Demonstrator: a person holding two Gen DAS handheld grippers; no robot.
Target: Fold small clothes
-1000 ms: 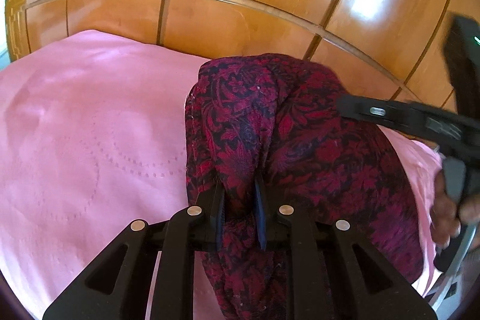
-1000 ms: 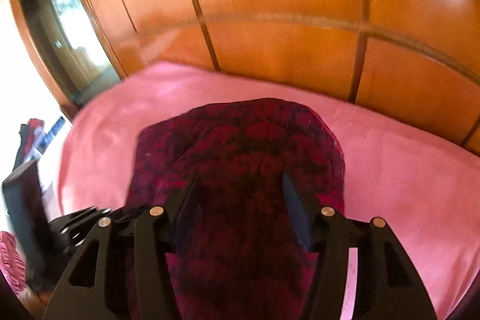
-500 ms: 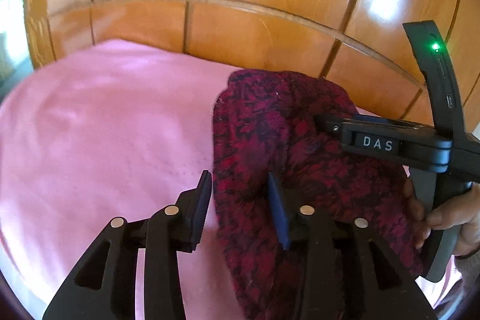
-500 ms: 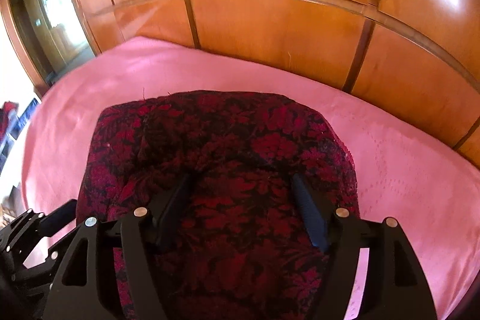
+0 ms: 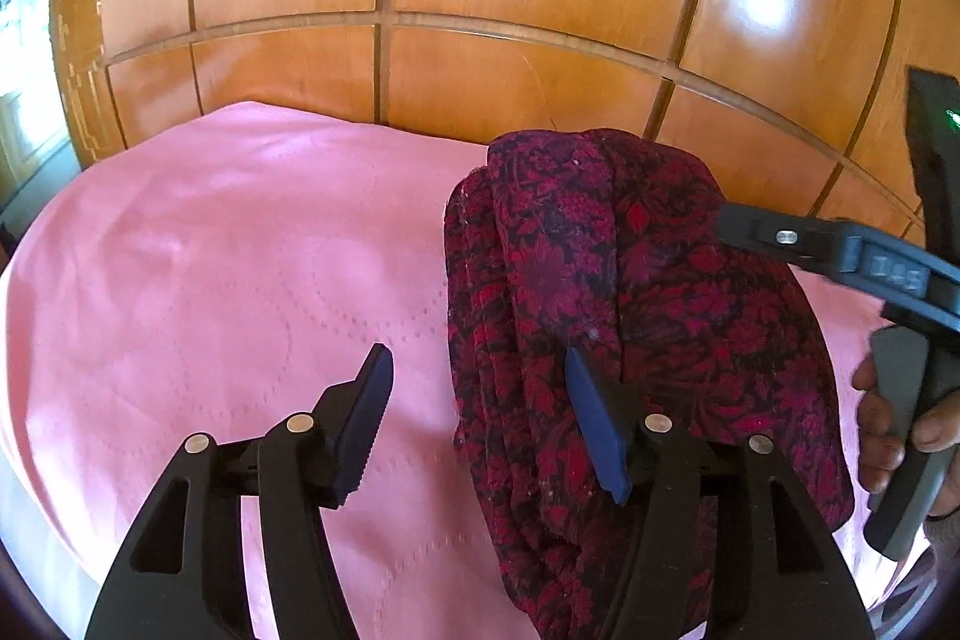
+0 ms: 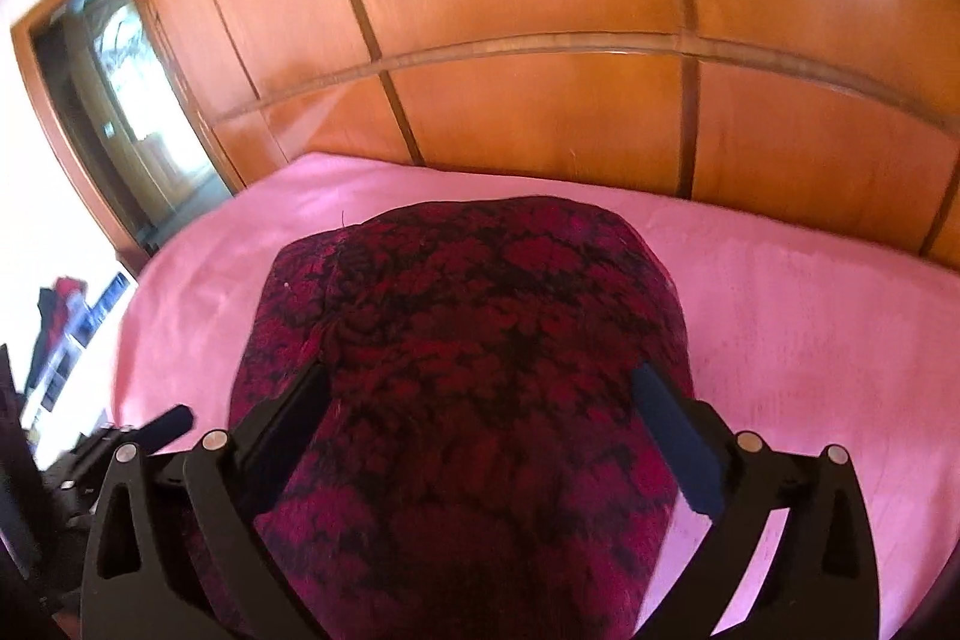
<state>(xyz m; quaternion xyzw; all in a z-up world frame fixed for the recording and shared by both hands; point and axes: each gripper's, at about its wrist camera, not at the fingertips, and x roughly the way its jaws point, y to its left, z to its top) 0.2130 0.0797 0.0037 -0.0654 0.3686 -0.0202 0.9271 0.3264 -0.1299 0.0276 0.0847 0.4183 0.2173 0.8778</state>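
Here we look down over a folded dark-red floral garment (image 5: 606,292) lying on a pink bedsheet (image 5: 228,280), its far edge close to a glossy wooden panelled headboard (image 5: 480,58). Our left gripper (image 5: 480,412) has its jaws opening: the left finger (image 5: 363,418) hangs over bare pink sheet, while the right finger (image 5: 597,430) sits over the garment's stacked left edge, which lies between the two without either pad pressing on it. In the right wrist view the same garment (image 6: 480,340) fills the middle, a rounded folded bundle on the sheet (image 6: 810,328), and our right gripper (image 6: 480,430) is also opening, its jaws spread very wide to either side of the cloth; the dark-blue pad (image 6: 678,442) stands at the bundle's right margin and the other finger (image 6: 288,430) at its left, neither clearly squeezing it. From the left wrist view we also see the right gripper's black body (image 5: 852,256) reaching over the garment's right side, held by a hand (image 5: 900,424) at the frame's edge. The right wrist view is slightly blurred.
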